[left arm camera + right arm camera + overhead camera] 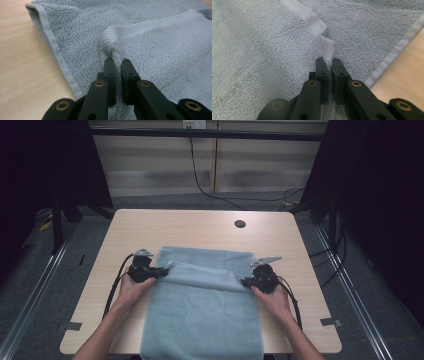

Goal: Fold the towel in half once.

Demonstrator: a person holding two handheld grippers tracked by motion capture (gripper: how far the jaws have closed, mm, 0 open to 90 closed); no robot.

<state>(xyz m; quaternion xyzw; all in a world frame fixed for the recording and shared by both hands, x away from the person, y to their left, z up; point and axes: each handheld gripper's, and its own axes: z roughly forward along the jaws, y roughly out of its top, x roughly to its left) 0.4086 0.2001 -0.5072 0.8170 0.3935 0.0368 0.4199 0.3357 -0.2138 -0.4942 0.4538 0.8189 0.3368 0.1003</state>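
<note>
Blue towel (pixel 200 315) lies on the bench (pixel 200 227), its near end hanging over the near edge. Left gripper (pixel 162 271) and right gripper (pixel 246 281) each have fingers clamped on a corner of the towel's hem, level with each other, probably so the fold lands square.

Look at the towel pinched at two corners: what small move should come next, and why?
Probably carry both corners toward the near edge to finish the fold. The left gripper and right gripper are each shut on a corner of the towel, and the folded-over edge spans only partway down the cloth.
</note>
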